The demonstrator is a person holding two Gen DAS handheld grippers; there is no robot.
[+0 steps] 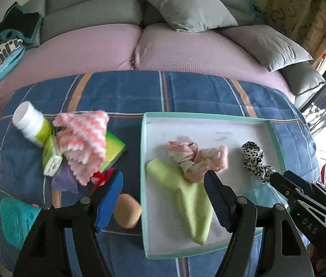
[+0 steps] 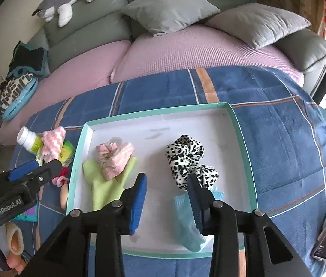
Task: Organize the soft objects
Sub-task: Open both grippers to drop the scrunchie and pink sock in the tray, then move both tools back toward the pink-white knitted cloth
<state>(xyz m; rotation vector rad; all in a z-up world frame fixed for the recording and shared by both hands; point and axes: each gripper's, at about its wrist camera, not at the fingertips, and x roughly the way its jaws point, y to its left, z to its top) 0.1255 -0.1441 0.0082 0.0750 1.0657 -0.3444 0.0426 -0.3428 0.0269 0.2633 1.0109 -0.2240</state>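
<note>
Your left gripper (image 1: 163, 198) hung with its jaws wide apart and nothing between them, straddling the near-left wall of the teal-rimmed tray (image 1: 143, 152), one blue pad over the blue quilt (image 1: 128, 92) and the other over the tray floor. Your right gripper (image 2: 167, 198) was likewise spread and empty, poised above the near part of the tray just in front of the leopard-print scrunchie (image 2: 186, 159) and over a pale blue piece of fabric (image 2: 189, 230). Inside the tray lay the light green cloth (image 1: 186, 198) with the pink patterned scrunchie (image 1: 197, 159) resting on its upper end, and the leopard one well to the right of both. Outside, to the left, the pink-and-white knitted piece (image 1: 82, 143) lay draped over a green box (image 1: 114, 150), touching a white bottle (image 1: 31, 124), with a purple cloth (image 1: 64, 180) and something red (image 1: 101, 177) just below it and a tan rounded object (image 1: 127, 211) beside the tray wall. It looked as though you were between picks, part of the soft things already gathered. The next move probably called for swinging the left gripper over to the knitted piece, coming down on a raised fold, and closing only on fabric so the bottle and box stayed behind.
</note>
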